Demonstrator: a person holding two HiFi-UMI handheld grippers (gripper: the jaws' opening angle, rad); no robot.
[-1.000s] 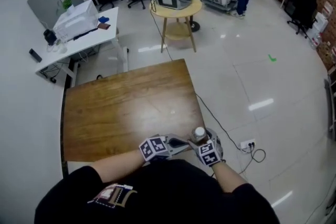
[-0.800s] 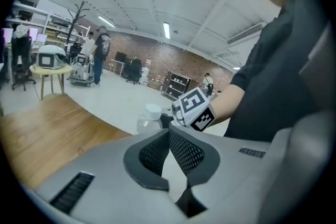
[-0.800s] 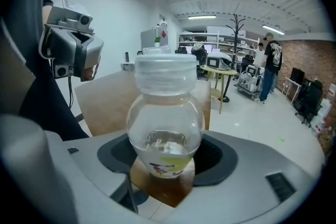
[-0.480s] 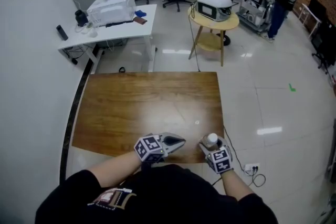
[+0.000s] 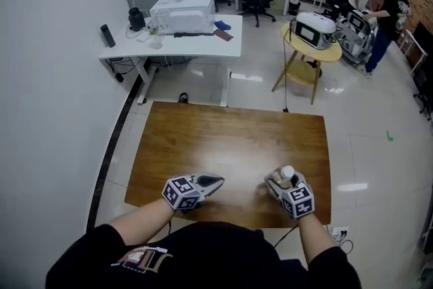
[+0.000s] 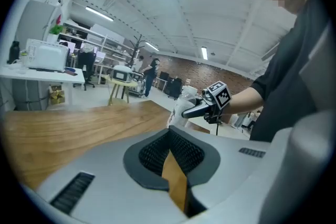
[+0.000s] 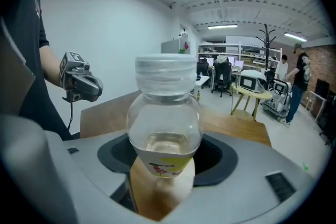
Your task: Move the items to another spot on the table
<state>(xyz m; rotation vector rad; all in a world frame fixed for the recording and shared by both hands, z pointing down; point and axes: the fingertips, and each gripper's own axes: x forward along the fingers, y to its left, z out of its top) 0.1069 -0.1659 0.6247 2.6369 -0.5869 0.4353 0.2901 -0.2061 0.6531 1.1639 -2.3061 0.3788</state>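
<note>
A small clear bottle (image 5: 287,174) with a white cap and a yellow label stands upright near the front right of the wooden table (image 5: 230,139). My right gripper (image 5: 281,183) is shut on it, the jaws hugging the bottle's (image 7: 165,113) lower body. A little liquid shows inside. My left gripper (image 5: 211,181) hovers over the table's front edge to the left, shut and empty, its tips pointing toward the bottle (image 6: 178,110). The right gripper view shows the left gripper (image 7: 79,81) off to the left.
A white desk (image 5: 176,37) with a printer stands beyond the table's far edge. A round wooden side table (image 5: 311,44) with an appliance is at the far right. A power strip and cable (image 5: 338,233) lie on the floor by the table's near right corner. People stand far back.
The head view has swung so the table sits further right in it. The two grippers have drawn apart, the left one going left. The bottle stays between the right jaws.
</note>
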